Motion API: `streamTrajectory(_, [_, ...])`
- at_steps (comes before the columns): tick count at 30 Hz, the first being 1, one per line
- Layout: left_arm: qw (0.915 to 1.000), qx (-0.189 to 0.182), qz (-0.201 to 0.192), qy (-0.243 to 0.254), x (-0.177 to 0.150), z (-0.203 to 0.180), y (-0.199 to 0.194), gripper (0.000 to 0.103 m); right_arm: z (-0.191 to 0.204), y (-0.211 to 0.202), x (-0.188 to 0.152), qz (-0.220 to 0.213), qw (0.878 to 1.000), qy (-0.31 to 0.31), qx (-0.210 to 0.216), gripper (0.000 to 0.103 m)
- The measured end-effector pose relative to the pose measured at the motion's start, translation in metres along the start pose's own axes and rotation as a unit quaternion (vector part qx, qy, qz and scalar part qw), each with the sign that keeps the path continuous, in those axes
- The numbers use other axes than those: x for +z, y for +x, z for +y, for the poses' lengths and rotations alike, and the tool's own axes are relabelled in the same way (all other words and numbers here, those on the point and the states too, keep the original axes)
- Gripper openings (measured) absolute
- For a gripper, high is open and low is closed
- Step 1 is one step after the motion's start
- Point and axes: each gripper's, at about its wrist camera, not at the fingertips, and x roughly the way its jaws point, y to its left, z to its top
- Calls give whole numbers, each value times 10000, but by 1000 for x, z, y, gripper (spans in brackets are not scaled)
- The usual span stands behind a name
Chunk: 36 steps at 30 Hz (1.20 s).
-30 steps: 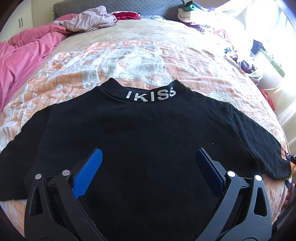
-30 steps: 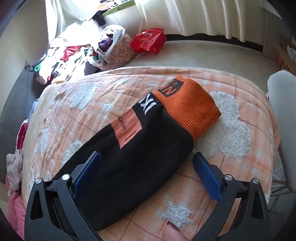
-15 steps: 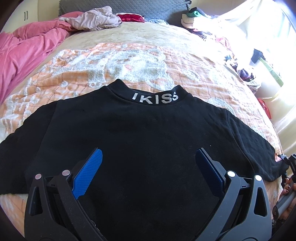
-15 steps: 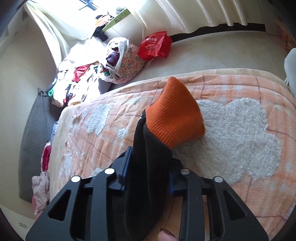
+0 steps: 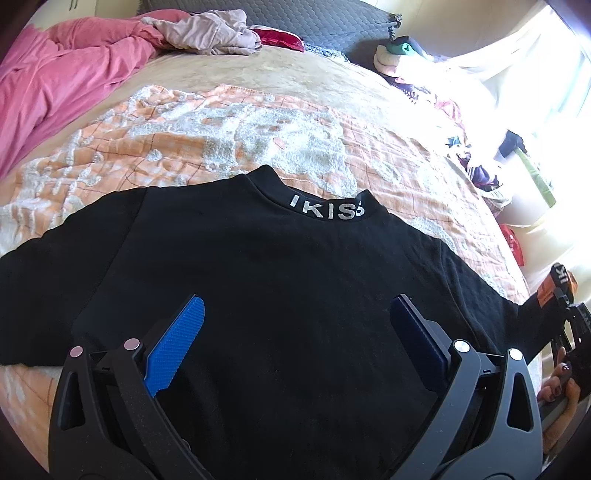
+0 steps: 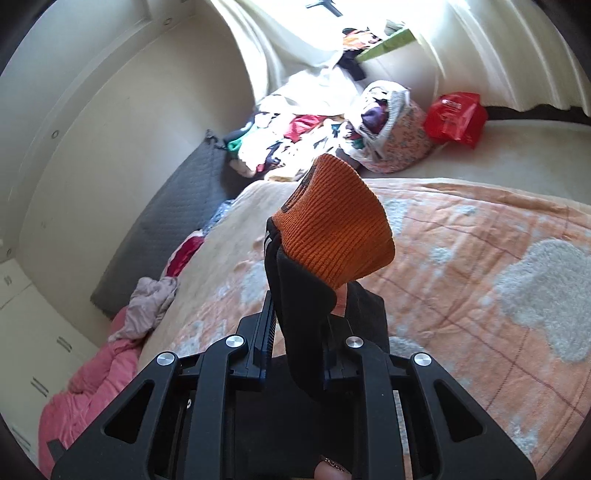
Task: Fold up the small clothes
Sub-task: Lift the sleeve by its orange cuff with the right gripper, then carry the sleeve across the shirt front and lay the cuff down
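Observation:
A small black sweater (image 5: 280, 280) with a lettered collar (image 5: 327, 209) lies spread flat on the orange and white blanket (image 5: 221, 125). My left gripper (image 5: 295, 332) is open and hovers low over the sweater's body. My right gripper (image 6: 297, 354) is shut on the sweater's right sleeve (image 6: 306, 295) and holds it lifted off the bed, with the orange ribbed cuff (image 6: 332, 229) standing up above the jaws. In the left wrist view the raised sleeve (image 5: 554, 295) and the right gripper show at the far right edge.
A pink duvet (image 5: 55, 74) and a crumpled beige garment (image 5: 207, 29) lie at the head of the bed by the grey headboard (image 5: 314, 18). A pile of clothes (image 6: 314, 125), a floral bag (image 6: 391, 140) and a red bag (image 6: 456, 118) sit beyond the bed's side.
My right gripper closed on the right sleeve and lifted it from flat on the blanket to upright. My left gripper stayed open over the sweater, shifting slightly.

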Motion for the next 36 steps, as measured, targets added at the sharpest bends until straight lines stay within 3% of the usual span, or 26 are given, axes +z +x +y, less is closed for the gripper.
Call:
streamTrajectory(10, [9975,-543,94,-453,1,16,-11,95,83,-2,-33,449,9846,-1374,987,18])
streamTrajectory(22, [9837,-1459,450,-949,-6,23,-15,95,133,10,-99,1077,9581,-2361,1209,19])
streamTrajectory(25, [9728,-1824,634,-1277,-10,29,-9,95,140,17,-116,1351,9484,-2567,1282,24])
streamTrajectory(31, [9688,-1909,845,-1335,-14,26,-1,94,148,21,-134,1808,9318,-2779,1475,43])
streamTrajectory(33, [9669,-1958,957,-1325,-17,22,4,94,150,19,-134,1970,9287,-2680,1637,54])
streamTrajectory(36, [9653,-1937,1170,-1301,-23,13,15,94,148,16,-128,1966,9317,-2556,1672,63])
